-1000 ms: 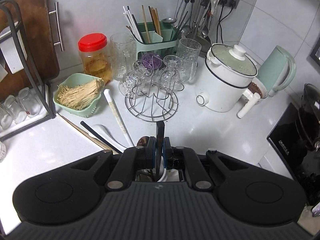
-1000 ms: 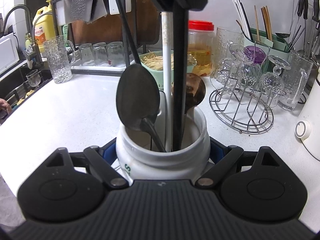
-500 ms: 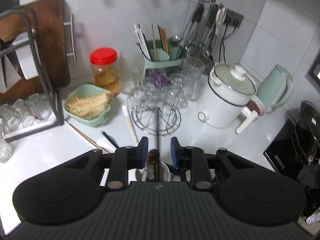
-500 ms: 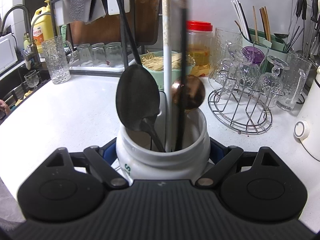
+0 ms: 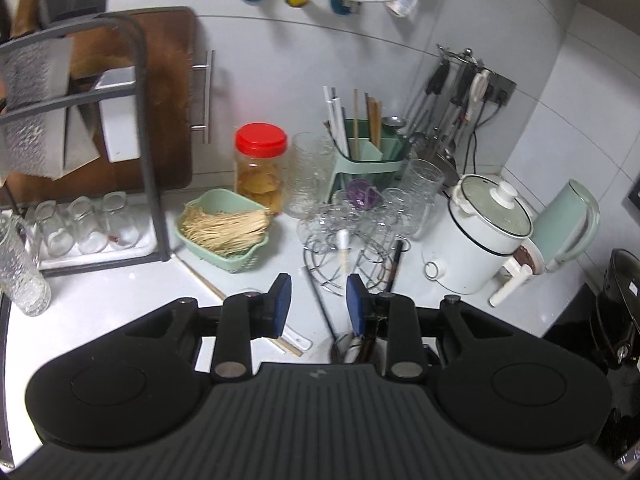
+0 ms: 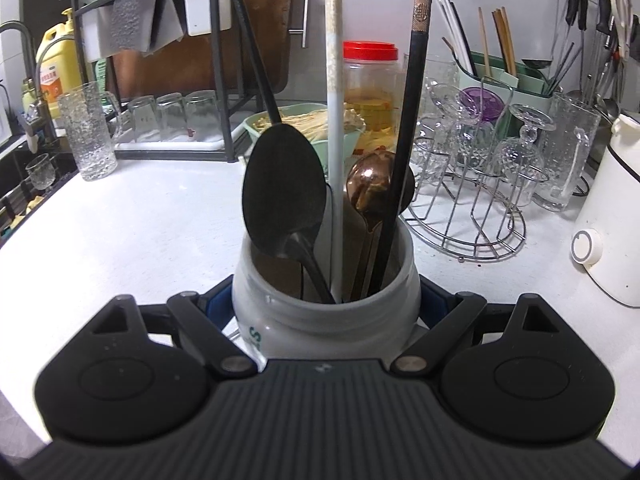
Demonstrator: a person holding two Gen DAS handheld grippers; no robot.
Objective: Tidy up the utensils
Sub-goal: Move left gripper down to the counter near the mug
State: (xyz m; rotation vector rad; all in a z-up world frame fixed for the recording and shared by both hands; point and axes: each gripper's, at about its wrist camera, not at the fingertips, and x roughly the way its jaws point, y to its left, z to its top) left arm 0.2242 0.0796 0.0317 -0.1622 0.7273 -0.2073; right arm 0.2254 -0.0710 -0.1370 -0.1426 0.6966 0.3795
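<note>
Now, right gripper [image 6: 326, 308] jaws clamped on the white jar [image 6: 325, 312] near centre of the table [image 6: 140, 220], black chopstick [image 6: 408, 128] standing inside, left gripper [image 5: 316, 304] jaws spread, empty, above.

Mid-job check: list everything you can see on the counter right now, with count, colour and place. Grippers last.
utensil jar: one, white, between the right gripper's fingers.
black spoon: one, in the jar, left.
white chopstick: one, upright in the jar.
black chopstick: one, in the jar, right.
copper spoon: one, in the jar.
wooden chopstick: one, flat on the counter.
green basket: one, holding pale sticks.
red-lidded jar: one, behind the basket.
wire glass rack: one, steel, right of the jar.
white cooker: one, far right.
left gripper: open, above the jar.
right gripper: shut on the jar.
</note>
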